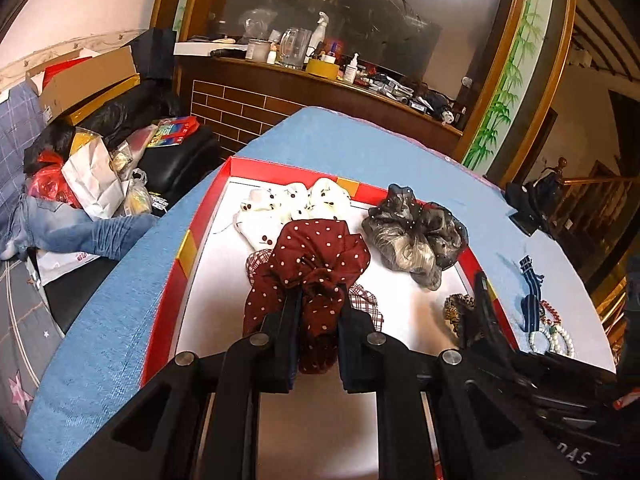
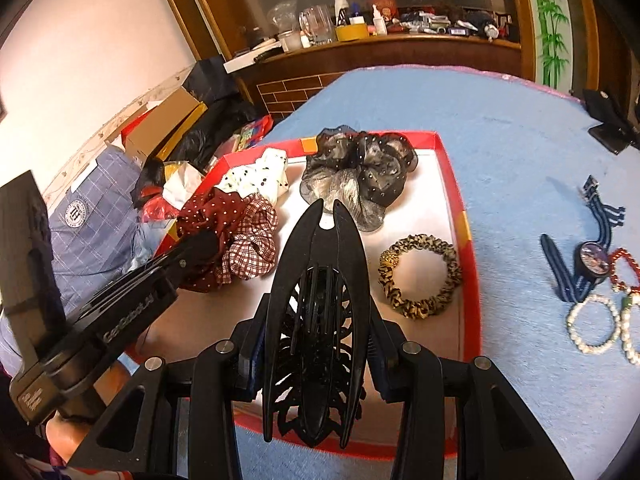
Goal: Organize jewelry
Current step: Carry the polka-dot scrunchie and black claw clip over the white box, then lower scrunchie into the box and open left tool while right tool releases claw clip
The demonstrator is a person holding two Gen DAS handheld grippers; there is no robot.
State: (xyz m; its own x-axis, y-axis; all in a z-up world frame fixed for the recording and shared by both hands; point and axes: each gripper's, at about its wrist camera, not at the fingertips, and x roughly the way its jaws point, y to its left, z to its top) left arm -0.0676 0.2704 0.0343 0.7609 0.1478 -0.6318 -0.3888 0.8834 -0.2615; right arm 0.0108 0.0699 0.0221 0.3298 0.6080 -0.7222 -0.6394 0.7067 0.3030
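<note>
My left gripper point(image 1: 318, 304) is shut on a dark red polka-dot scrunchie point(image 1: 316, 252), held over a red-rimmed white tray point(image 1: 208, 240). It also shows in the right wrist view point(image 2: 208, 216), pinched by the left gripper point(image 2: 200, 246). My right gripper point(image 2: 316, 364) is shut on a large black hair claw clip point(image 2: 316, 312) above the tray point(image 2: 452, 184). In the tray lie a white scrunchie point(image 1: 280, 208), a grey-black sheer scrunchie point(image 2: 356, 172), a red plaid scrunchie point(image 2: 252, 244) and a leopard-print scrunchie point(image 2: 420, 280).
On the blue cloth point(image 2: 500, 128) right of the tray lie a navy striped watch point(image 2: 592, 256), a red bead bracelet point(image 2: 626, 268) and pearl bracelets point(image 2: 592, 324). A black clamp point(image 2: 608, 124) sits at the far right edge. Clutter fills the sofa at left and the shelf behind.
</note>
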